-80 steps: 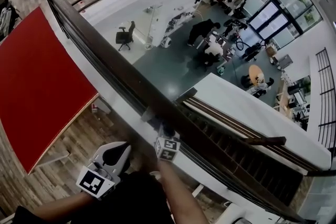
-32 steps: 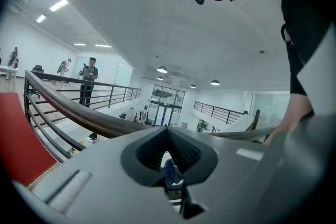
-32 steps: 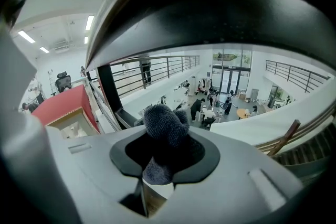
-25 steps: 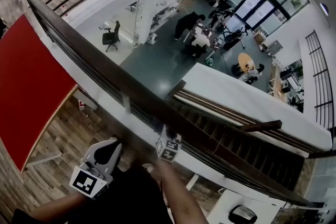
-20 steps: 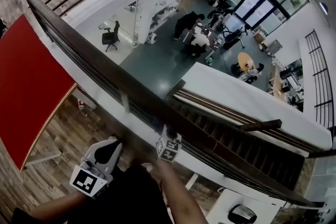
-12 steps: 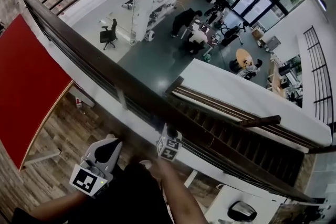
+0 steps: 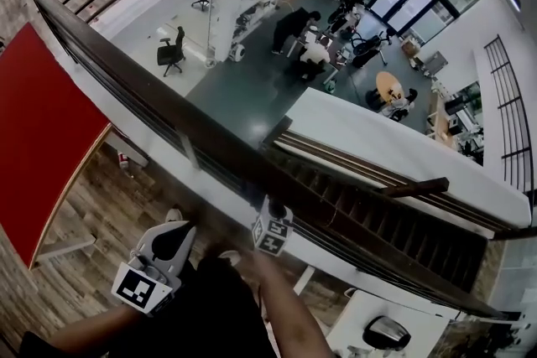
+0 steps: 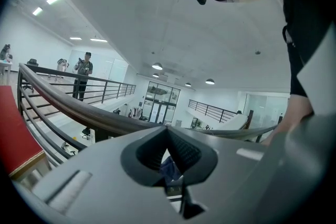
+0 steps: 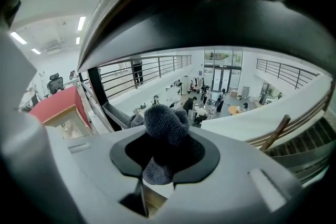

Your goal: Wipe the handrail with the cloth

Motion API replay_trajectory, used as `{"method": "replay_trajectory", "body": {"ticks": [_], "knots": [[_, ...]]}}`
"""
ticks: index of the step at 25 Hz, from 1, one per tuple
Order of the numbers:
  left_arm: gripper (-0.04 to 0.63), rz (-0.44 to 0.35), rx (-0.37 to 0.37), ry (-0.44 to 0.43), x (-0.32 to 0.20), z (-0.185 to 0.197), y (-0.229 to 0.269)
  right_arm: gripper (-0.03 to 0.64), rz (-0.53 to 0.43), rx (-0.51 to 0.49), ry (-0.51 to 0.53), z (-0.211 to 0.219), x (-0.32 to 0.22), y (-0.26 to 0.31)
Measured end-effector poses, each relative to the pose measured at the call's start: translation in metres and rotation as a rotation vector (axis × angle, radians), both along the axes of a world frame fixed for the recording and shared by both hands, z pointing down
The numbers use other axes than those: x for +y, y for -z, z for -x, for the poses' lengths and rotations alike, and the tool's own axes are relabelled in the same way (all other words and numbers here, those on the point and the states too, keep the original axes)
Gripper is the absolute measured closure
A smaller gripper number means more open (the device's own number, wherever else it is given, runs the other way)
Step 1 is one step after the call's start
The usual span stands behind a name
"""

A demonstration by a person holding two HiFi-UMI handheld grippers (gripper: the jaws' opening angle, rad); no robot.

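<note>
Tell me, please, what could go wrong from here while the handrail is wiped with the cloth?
1. The cloth is only pinched in the right gripper at the handrail. If it slips, it may fall to the open floor where people work below.
2. The left gripper is shut and empty, apart from the rail, so it probably could not catch the cloth.

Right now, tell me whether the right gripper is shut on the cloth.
Shut on it: the right gripper clamps the bunched grey cloth between its jaws.
</note>
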State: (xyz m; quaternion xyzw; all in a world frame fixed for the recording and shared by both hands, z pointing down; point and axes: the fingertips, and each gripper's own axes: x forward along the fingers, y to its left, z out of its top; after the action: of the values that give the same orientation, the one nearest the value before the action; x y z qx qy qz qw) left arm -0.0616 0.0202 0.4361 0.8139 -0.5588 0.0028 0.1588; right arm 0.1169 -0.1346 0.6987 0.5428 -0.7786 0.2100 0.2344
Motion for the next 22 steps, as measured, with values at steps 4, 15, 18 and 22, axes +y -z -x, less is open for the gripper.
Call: {"method": "replay_trajectory", "body": {"ticks": [4, 15, 18, 22], "knots": [[0.596, 0.014, 0.020, -0.016, -0.002, -0.010, 0.005, 0.525, -0.002, -0.012, -0.010, -0.009, 0.002, 0.002], [0.595, 0.000, 0.005, -0.058, 0.000, -0.032, 0.003, 0.525, 0.002, -0.011, -0.029, -0.035, 0.013, -0.006], [0.595, 0.008, 0.001, -0.061, 0.000, -0.037, 0.001, 0.525, -0.001, -0.016, -0.038, -0.043, 0.013, -0.005], [0.595, 0.007, 0.002, -0.080, 0.000, -0.045, 0.002, 0.525, -0.011, -0.018, -0.045, -0.048, 0.012, 0.001]]}}
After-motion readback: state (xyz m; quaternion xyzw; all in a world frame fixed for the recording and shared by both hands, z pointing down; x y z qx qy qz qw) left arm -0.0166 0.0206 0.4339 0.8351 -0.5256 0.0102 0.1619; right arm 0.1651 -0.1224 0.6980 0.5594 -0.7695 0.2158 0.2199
